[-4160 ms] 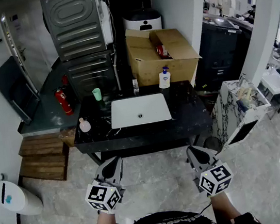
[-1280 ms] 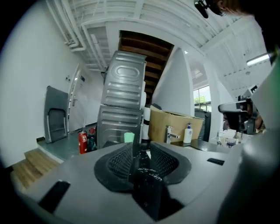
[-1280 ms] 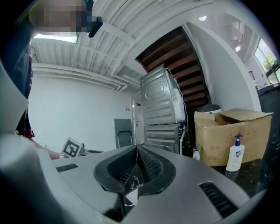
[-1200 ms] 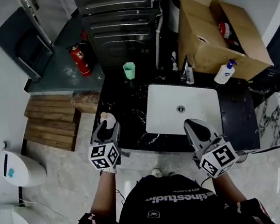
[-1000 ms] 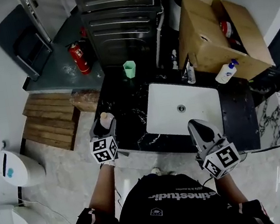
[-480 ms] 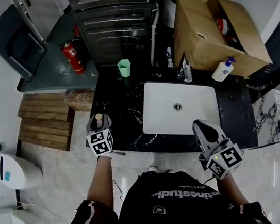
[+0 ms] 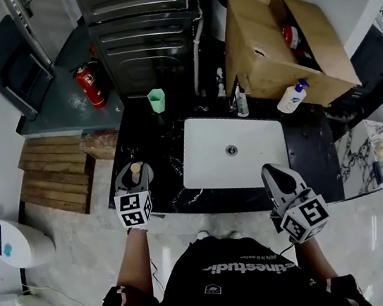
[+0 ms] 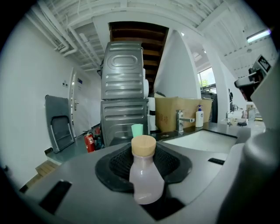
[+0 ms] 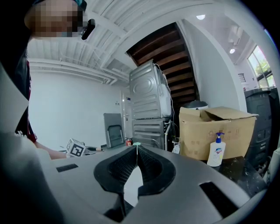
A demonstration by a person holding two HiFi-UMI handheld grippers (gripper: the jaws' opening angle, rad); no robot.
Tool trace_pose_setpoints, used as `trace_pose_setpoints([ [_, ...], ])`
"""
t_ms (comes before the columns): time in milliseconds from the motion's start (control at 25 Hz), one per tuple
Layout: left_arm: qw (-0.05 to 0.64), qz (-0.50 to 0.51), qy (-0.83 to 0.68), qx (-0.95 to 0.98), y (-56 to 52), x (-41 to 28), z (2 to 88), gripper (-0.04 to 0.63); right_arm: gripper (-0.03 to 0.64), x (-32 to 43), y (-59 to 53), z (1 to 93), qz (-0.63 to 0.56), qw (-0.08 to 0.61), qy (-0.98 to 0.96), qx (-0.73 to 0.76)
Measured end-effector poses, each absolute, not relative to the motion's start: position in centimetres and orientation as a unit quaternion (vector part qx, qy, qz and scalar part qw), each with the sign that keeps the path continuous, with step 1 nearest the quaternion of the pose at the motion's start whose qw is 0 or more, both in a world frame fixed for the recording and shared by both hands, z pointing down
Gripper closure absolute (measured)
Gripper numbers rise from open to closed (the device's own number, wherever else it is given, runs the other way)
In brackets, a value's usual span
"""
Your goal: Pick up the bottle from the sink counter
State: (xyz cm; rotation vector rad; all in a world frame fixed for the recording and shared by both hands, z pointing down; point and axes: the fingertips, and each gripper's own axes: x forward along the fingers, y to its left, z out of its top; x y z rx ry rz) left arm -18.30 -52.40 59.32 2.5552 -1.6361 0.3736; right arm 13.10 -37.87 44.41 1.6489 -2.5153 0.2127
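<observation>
My left tool [image 7: 133, 174] is down at the front left end of the black table [image 7: 308, 161], left of centre in the head view, and its jaws are closing. The bottle [image 8: 145, 175] stands upright right between them: small, pale and frosted, with a tan cap [image 8: 143, 145]. In the left gripper view it fills the centre of the frame, and the dark pads [image 8: 118, 162] sit against its sides. It's well left of the white sink [image 7: 232, 151], close to the table's near edge.

Over on the other side, my right tool [image 7: 273, 174] hangs at the table's front edge, lower right of the head view, just in front of the sink's right corner. Its jaws are pressed together with nothing in them, tips meeting in the middle of the right gripper view.

Up toward the back of the table there's a green cup [image 7: 157, 100], a faucet [image 7: 241, 100] behind the sink, and a white pump dispenser [image 7: 290, 98] with a blue top beside the open cardboard box [image 7: 261, 45]. A red fire extinguisher [image 7: 85, 86] stands on the floor at upper left.
</observation>
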Motion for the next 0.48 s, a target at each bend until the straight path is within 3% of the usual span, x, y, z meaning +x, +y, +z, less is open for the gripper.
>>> trace_pose_setpoints([
  [480, 0.003, 0.067, -0.37, 0.926, -45.7, -1.2, 46.1, 0.454, 0.577, 20.0, -38.6, 40.9, 0.059, 0.026, -0.803, 0.593],
])
